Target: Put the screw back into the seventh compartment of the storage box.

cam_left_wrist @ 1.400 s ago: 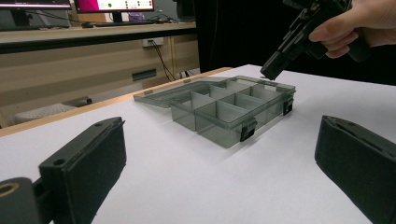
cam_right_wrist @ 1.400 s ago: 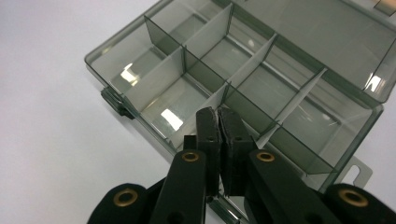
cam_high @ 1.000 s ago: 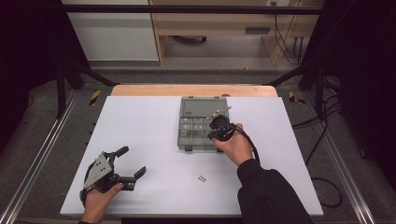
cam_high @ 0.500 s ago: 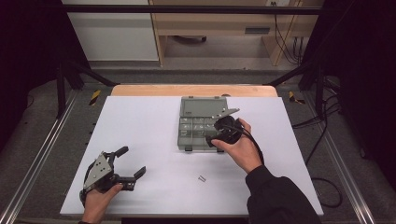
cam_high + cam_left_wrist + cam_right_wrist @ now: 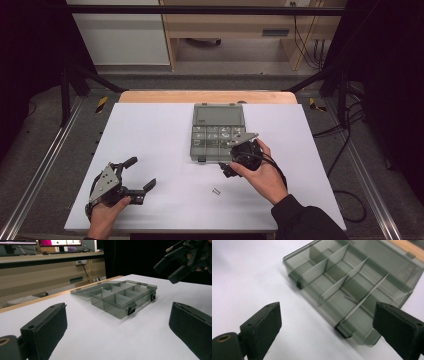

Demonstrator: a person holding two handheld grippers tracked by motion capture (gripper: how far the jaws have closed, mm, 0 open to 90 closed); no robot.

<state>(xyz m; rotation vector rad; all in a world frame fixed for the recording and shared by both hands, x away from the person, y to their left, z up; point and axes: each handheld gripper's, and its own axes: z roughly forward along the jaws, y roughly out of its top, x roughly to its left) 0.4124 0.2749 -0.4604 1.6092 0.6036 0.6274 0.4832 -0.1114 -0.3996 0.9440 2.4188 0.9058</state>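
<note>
the translucent grey plastic compartment box [image 5: 218, 134] lies on the white worktop [image 5: 150, 135] toward its far middle, with its flat lid [image 5: 218, 115] laid open away from the person. thin dividers split the tray into compartments; in the right gripper view a small metal piece [image 5: 351, 299] lies in one of them. two dark latches [image 5: 131, 309] hang on the near wall.

the right gripper [image 5: 231, 167], held in the person's right hand [image 5: 262, 172], hangs just beside the box's near right corner. its jaws have just been opening and now stand spread wide, nothing between them.

the left gripper [image 5: 142, 175] rests on the worktop at the near left, well apart from the box, jaws spread and bare.

a small silver screw [image 5: 216, 191] lies loose on the worktop, near the right gripper on the person's side. no item stands between either gripper and the box.

beyond the worktop a wooden edge strip [image 5: 207, 96] runs along the far side, with a pale wooden desk [image 5: 235, 25] and trailing black cables [image 5: 305, 42] behind.
</note>
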